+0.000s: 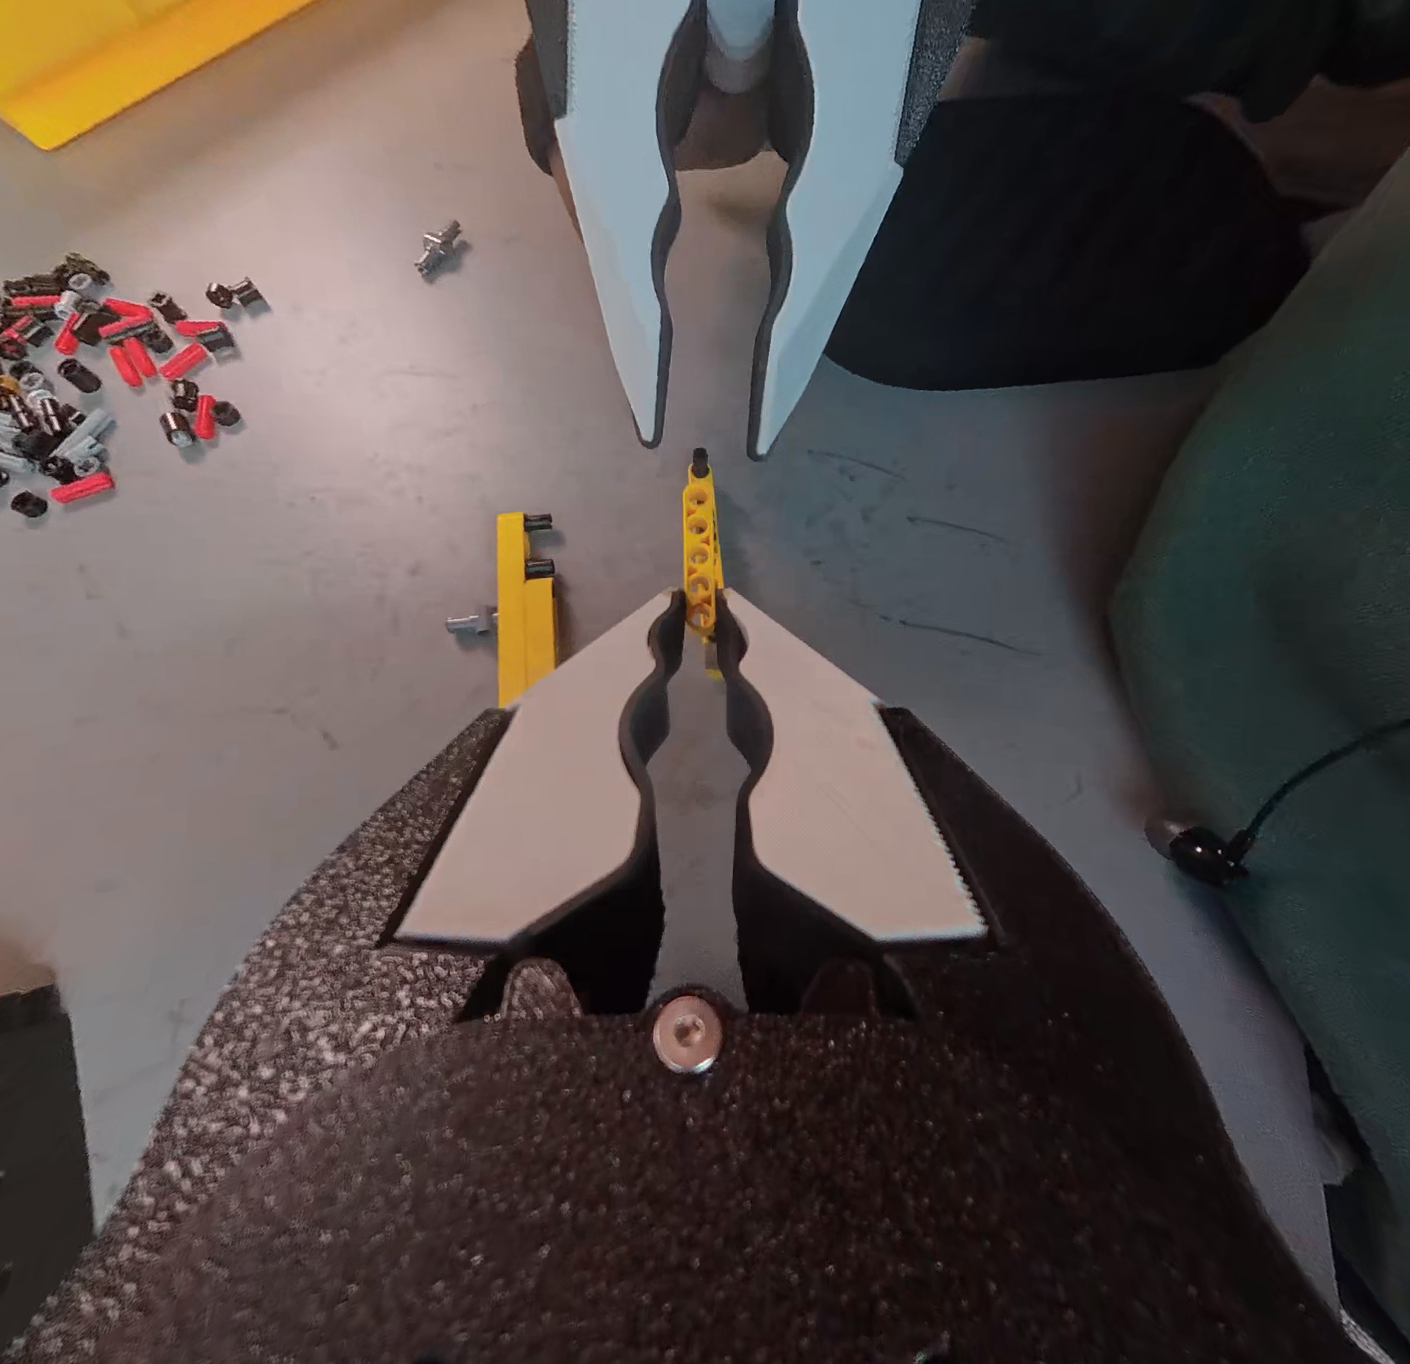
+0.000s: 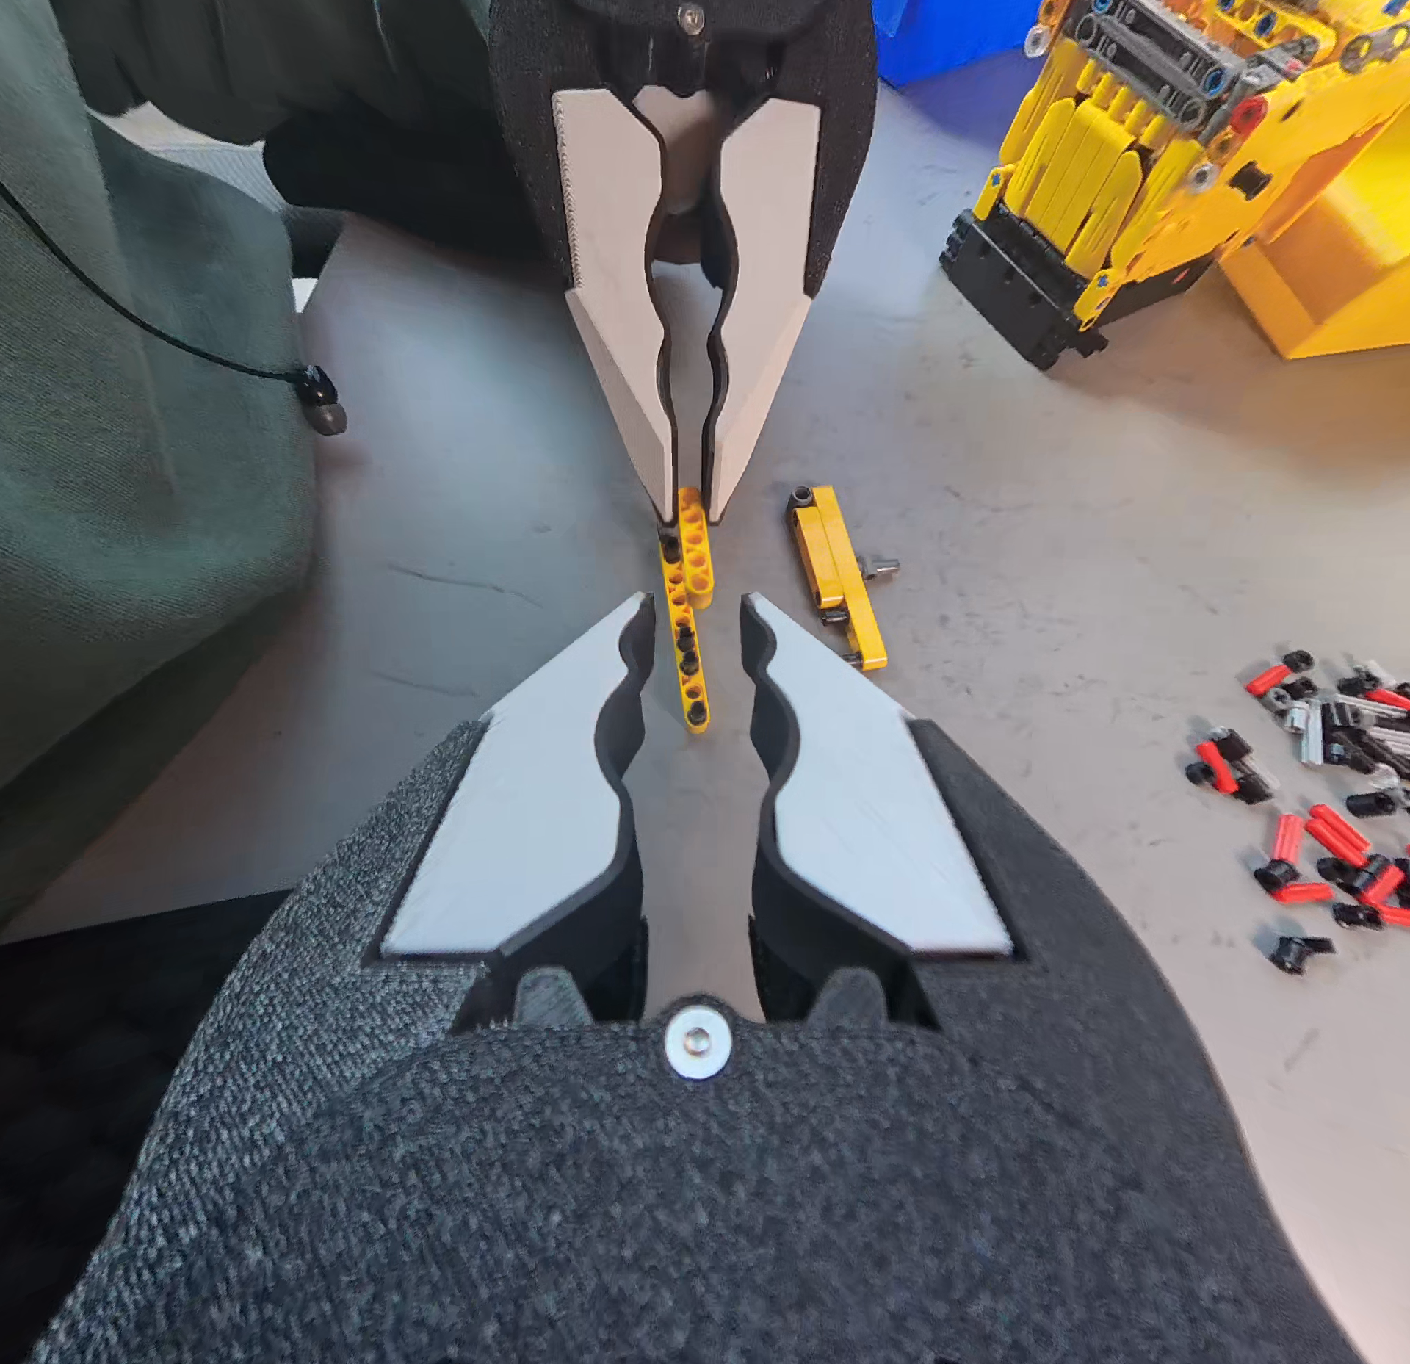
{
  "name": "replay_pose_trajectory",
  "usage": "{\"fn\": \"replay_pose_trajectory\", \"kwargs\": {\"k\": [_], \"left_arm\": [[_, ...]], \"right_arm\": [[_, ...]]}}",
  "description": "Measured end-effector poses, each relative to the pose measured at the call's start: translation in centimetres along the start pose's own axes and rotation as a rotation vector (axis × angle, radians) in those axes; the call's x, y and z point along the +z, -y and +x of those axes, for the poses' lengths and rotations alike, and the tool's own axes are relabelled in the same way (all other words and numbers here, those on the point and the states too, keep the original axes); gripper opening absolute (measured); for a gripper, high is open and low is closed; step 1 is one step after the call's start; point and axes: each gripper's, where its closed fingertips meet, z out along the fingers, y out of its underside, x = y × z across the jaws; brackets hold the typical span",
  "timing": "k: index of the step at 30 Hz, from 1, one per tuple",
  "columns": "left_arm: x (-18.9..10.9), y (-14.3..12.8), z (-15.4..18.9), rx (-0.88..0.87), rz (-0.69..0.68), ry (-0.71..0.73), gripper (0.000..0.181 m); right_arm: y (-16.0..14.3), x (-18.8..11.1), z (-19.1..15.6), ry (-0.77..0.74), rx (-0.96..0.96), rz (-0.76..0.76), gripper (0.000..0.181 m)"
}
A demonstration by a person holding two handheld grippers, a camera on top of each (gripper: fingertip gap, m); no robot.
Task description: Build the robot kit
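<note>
My left gripper [image 1: 698,602] is shut on one end of a yellow holed beam assembly [image 1: 702,541], a long beam with black pins and a shorter beam beside it. In the right wrist view the left gripper [image 2: 693,520] comes in from the top and pinches the same assembly [image 2: 684,640]. My right gripper [image 2: 698,602] is open and empty. Its fingertips sit on either side of the assembly's free end without gripping it. It comes in from the top of the left wrist view [image 1: 702,448]. A second yellow beam assembly [image 1: 523,610] [image 2: 835,572] lies on the grey table beside them.
A pile of small red, black and grey pins [image 1: 91,366] [image 2: 1343,793] lies to one side, with one loose grey pin [image 1: 441,244] apart from it. A yellow model vehicle [image 2: 1144,144], a yellow box [image 2: 1335,274] and a blue bin [image 2: 938,22] stand beyond. A person's green garment [image 2: 114,411] [image 1: 1297,564] borders the table. Both grippers' tips are close together, under 4 cm apart. The yellow model vehicle [image 2: 1144,144] is about 20 centimetres from both grippers' fingertips.
</note>
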Motion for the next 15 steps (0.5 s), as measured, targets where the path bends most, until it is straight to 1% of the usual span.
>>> {"fn": "replay_pose_trajectory", "kwargs": {"k": [4,7,15], "left_arm": [[0.5,0.1,0.4,0.018,-0.017,0.009,0.007],[0.6,-0.1,0.4,0.016,-0.028,0.014,0.007],[0.9,-0.6,0.5,0.012,-0.036,0.011,0.007]], "right_arm": [[-0.2,1.1,-0.4,0.013,-0.007,0.0,0.019],[-0.4,1.6,-0.4,0.01,-0.013,-0.007,0.008],[-1.1,2.0,-0.5,0.036,0.0,-0.023,0.007]]}}
